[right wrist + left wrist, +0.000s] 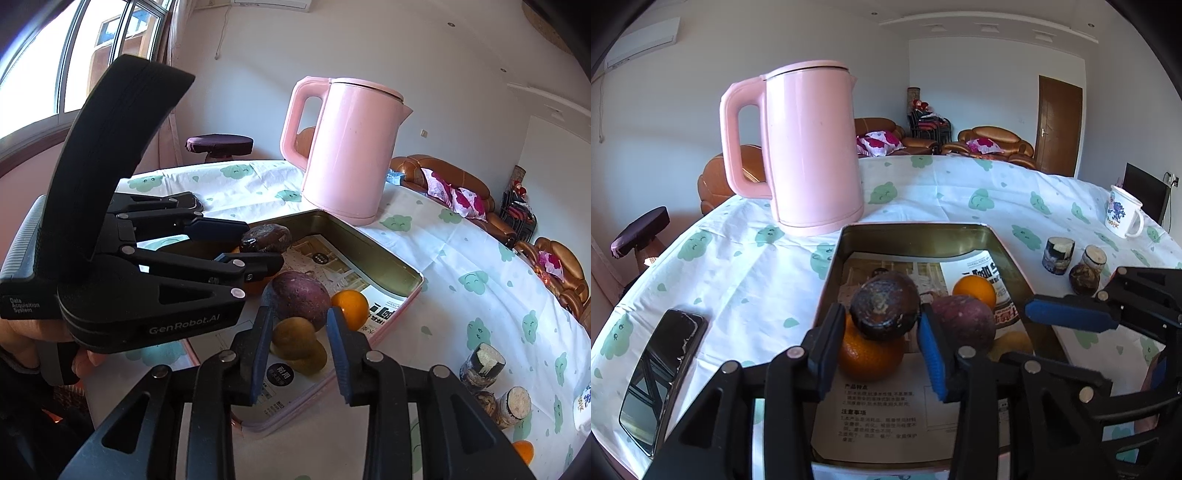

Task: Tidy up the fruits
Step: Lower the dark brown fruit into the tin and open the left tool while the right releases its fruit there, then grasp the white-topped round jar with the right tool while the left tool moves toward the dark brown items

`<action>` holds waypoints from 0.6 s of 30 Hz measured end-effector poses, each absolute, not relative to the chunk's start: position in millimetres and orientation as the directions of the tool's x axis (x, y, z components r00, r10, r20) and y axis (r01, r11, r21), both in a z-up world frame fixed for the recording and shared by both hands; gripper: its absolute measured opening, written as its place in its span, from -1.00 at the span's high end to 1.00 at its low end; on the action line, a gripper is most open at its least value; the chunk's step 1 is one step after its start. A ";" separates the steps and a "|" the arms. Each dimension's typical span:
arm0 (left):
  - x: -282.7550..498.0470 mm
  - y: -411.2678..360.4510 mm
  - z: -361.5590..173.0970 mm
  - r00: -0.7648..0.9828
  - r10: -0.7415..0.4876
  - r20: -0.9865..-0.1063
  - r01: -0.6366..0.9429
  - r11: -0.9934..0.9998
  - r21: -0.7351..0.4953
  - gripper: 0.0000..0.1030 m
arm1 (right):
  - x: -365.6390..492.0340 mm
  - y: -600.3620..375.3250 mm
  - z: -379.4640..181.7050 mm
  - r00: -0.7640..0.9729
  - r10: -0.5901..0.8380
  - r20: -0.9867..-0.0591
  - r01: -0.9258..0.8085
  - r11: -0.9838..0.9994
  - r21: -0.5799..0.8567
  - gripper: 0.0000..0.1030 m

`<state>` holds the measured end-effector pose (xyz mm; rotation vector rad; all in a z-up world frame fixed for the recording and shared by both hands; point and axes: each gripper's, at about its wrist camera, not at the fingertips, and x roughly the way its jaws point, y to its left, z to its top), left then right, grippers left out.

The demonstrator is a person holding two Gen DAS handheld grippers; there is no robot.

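A gold tin tray (833,258) lined with a printed leaflet holds the fruit. My left gripper (880,310) stands open a little around a dark brown fruit (884,310) that rests on a big orange (868,356); a thin gap shows at the left pad. Beside them lie a purple fruit (964,323) and a small orange (975,291). In the right wrist view my right gripper (298,313) is open over the tray's near corner, with a yellow-green fruit (293,334) between its fingers and a gap at the right pad. The purple fruit (299,295) lies just beyond.
A pink kettle (812,147) stands behind the tray and a phone (661,373) lies to its left. On the right are two cut stumps (1058,254), a dark round fruit (1084,278) and a mug (1123,214). Another orange (524,452) sits near the table edge.
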<state>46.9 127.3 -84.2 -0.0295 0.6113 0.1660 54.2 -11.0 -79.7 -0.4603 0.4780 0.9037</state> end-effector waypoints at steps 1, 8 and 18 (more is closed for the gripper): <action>46.2 127.1 -83.9 0.808 0.147 -0.571 -0.166 0.986 0.019 0.14 | 54.3 -12.1 -79.1 0.532 0.629 -0.567 -0.824 0.540 -0.173 0.22; 32.1 128.2 -68.7 0.849 0.186 -0.494 -0.217 0.976 -0.007 -0.63 | 55.1 -35.6 -73.0 0.591 0.615 -0.522 -0.780 0.600 -0.176 -0.09; 23.5 89.7 -36.2 0.917 0.138 -0.374 -0.156 0.988 -0.019 -1.00 | 91.0 -152.1 -50.8 0.777 0.431 -0.459 -0.542 0.829 -0.139 -0.34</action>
